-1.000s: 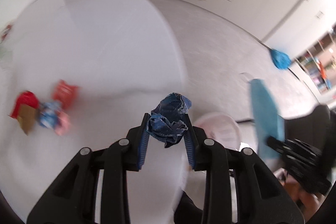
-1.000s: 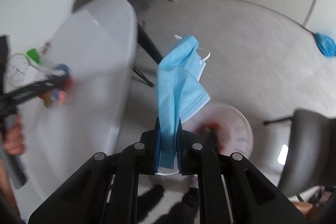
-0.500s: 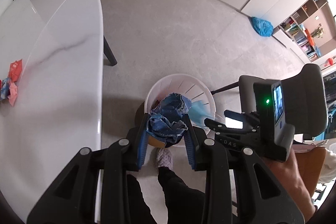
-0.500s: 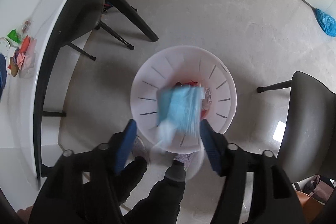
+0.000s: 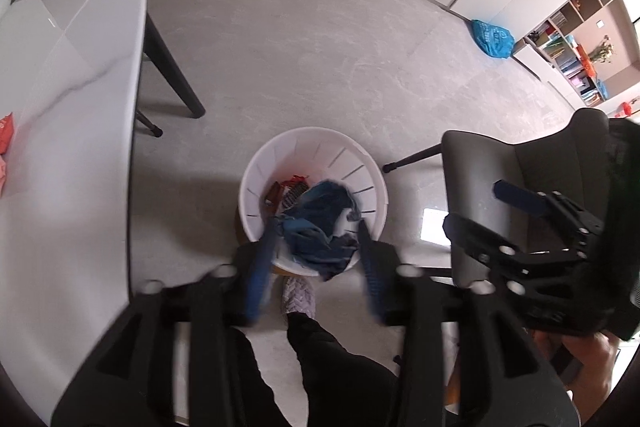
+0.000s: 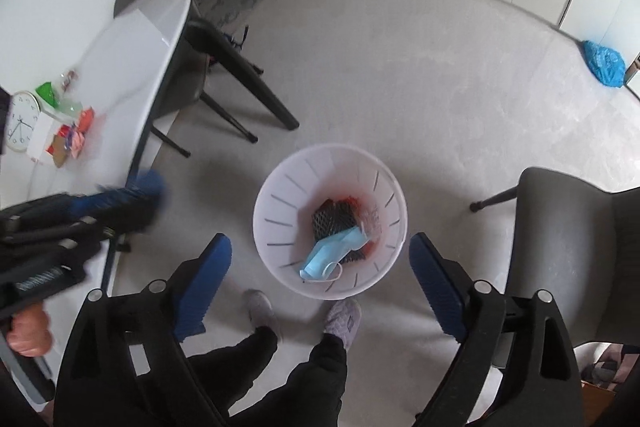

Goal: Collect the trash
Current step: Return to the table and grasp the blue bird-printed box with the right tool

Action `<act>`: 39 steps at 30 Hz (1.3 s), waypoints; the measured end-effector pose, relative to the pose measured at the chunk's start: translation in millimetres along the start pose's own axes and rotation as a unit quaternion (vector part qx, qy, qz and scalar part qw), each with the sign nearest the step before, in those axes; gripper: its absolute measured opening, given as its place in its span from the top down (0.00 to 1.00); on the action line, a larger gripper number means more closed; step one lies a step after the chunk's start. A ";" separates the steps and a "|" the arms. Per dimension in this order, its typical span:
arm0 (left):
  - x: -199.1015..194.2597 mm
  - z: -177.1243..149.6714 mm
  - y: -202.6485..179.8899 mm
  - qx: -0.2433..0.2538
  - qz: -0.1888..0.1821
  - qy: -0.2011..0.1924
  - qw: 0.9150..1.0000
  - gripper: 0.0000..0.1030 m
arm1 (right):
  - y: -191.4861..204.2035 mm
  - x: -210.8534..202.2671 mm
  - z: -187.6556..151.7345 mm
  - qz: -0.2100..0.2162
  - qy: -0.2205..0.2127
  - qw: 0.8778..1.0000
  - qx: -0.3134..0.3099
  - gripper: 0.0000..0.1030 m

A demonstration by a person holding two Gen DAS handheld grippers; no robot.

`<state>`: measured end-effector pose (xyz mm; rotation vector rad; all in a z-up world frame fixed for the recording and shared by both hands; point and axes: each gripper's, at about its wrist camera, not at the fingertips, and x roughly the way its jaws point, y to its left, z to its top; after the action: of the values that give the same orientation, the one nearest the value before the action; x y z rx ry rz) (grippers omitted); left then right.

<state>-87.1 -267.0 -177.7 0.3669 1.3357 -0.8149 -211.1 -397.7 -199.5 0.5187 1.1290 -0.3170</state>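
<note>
Blue crumpled wrapper (image 5: 320, 227) hangs between the spread fingers of the left hand-held gripper (image 5: 316, 259), directly over the white slotted bin (image 5: 256, 183) on the floor. The blue pads (image 5: 256, 275) stand clear of the wad on both sides, so the jaws are parted and grip nothing; the motion blur makes it hard to say whether the wad still brushes one pad. This tool points steeply downward, its black frame low in the left wrist view, with the person's dark trouser legs and a grey slipper (image 5: 298, 297) beneath it.

Inside the bin (image 6: 280, 187) lies a light blue face mask (image 6: 334, 253), resting against the near wall on top of a dark mesh piece (image 6: 334, 217) and red scraps. The right hand-held gripper (image 6: 320, 267) is held above the bin, also aimed down, its jaws wide apart and empty, one finger on each side of the bin's rim in its own camera. The left tool shows at the left edge of that view, gripped by a bare hand (image 6: 28, 327).

More litter, red and green wrappers (image 6: 74, 131) and a small round clock (image 6: 20, 121), sits on the white counter (image 6: 132, 39) to the left. A grey chair (image 6: 568, 227) stands to the right of the bin, and a blue bag (image 6: 604, 63) lies on the floor by the far cabinets.
</note>
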 end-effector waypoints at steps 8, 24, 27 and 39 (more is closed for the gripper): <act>-13.7 0.8 -4.5 -0.015 0.012 -0.022 1.000 0.13 | 0.7 -26.6 7.3 -0.003 -0.024 1.000 -0.001 0.10; -32.8 -7.9 19.3 -0.032 0.024 -0.046 0.998 0.13 | 29.1 -40.7 16.7 -0.010 -0.035 0.999 -0.024 0.10; -43.0 -10.8 35.7 -0.045 0.029 -0.056 0.997 0.13 | 45.0 -43.3 23.3 -0.007 -0.039 0.999 -0.036 0.10; -95.6 -44.0 154.5 -0.136 0.100 -0.103 0.980 0.13 | 162.1 -12.5 59.1 0.053 -0.035 0.990 -0.124 0.06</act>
<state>-11.4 -103.2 -129.2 0.1906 1.1755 -0.4811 -90.8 -294.0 -131.0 0.3424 1.0510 -0.0997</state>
